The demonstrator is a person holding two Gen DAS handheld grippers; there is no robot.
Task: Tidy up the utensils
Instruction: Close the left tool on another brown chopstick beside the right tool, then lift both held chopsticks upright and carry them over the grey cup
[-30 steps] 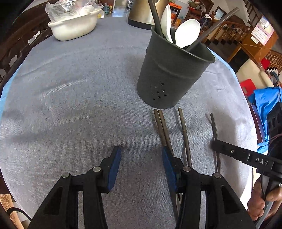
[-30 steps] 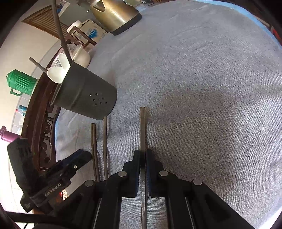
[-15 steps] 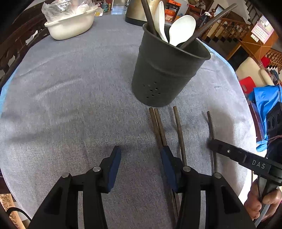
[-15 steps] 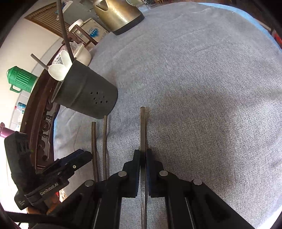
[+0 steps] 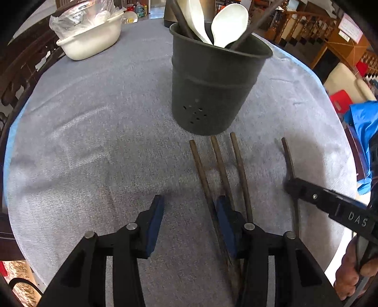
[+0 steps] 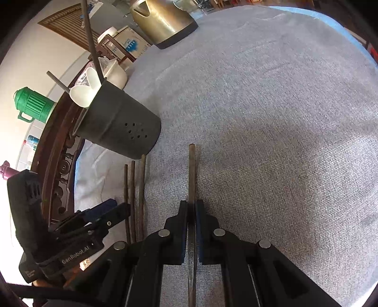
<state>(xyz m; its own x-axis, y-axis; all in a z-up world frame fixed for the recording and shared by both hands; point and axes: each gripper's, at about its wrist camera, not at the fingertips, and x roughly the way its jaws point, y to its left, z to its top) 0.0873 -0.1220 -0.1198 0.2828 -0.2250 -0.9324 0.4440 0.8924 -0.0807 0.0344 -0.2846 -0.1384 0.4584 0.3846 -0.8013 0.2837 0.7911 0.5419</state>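
Note:
A dark metal utensil holder (image 5: 212, 78) stands on the grey tablecloth, holding white spoons (image 5: 226, 23) and dark chopsticks; it also shows in the right wrist view (image 6: 118, 127). Three dark chopsticks (image 5: 222, 165) lie side by side in front of it. My left gripper (image 5: 189, 212) is open, low over the cloth, with the leftmost chopstick (image 5: 200, 167) running between its fingers beside the right pad. My right gripper (image 6: 191, 212) is shut on a fourth chopstick (image 6: 191, 170), also seen in the left wrist view (image 5: 288, 158). The loose three chopsticks (image 6: 134, 189) lie to its left.
A white basin (image 5: 92, 40) with plastic bags sits at the far left of the table. A brass kettle (image 6: 163, 21) stands at the far side. A green jug (image 6: 33, 104) is off the table. The table edge (image 5: 347, 165) is close on the right.
My left gripper has moved forward toward the holder and over the loose chopsticks, one of which has spread apart from its neighbour. My right gripper stays shut on its chopstick, almost still.

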